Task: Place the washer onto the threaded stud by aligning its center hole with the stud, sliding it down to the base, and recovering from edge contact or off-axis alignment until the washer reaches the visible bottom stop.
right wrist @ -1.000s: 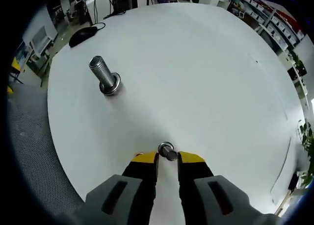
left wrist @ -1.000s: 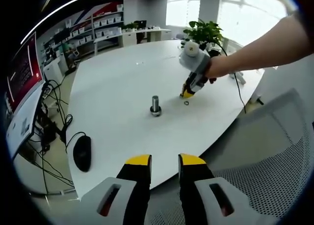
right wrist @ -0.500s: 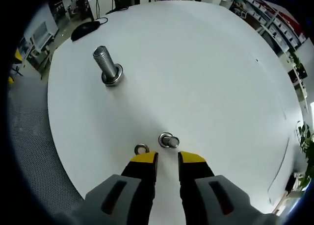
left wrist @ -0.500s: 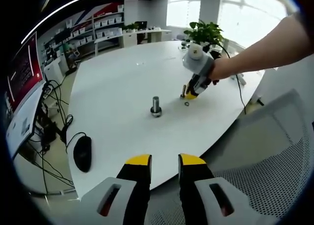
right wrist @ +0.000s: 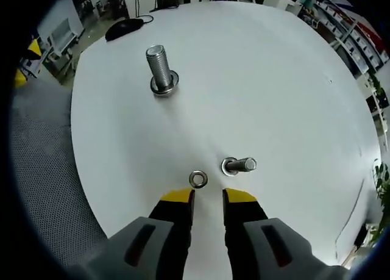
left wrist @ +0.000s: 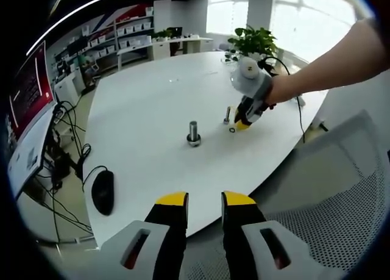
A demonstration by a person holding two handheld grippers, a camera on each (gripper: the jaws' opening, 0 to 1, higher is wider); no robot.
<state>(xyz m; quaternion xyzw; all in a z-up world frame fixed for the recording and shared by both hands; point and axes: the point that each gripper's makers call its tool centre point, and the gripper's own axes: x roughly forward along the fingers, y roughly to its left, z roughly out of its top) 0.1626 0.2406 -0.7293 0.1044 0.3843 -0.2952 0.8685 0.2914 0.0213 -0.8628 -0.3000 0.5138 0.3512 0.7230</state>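
Washer (right wrist: pixel 197 179) lies flat on table (right wrist: pixel 274 78), just above my right tool (right wrist: pixel 207 197), which is open and empty; left tool (left wrist: pixel 204 201) open too.

1. This looks like an office doubling as a lab or showroom: one big rounded white table (left wrist: pixel 146 103) takes up the middle of the room.
2. Along the far wall runs white shelving (left wrist: pixel 131 27) stacked with small boxes, and a white counter (left wrist: pixel 177 45) beside it.
3. A large monitor (left wrist: pixel 27 109) glows red and white off the table's edge, with cables (left wrist: pixel 67 164) trailing down under it.
4. A black computer mouse (left wrist: pixel 102 190) sits on the table, wire attached.
5. Bright windows (left wrist: pixel 286 14) behind a leafy potted plant (left wrist: pixel 253 39).
6. A grey mesh office chair (left wrist: pixel 341 213) close by.
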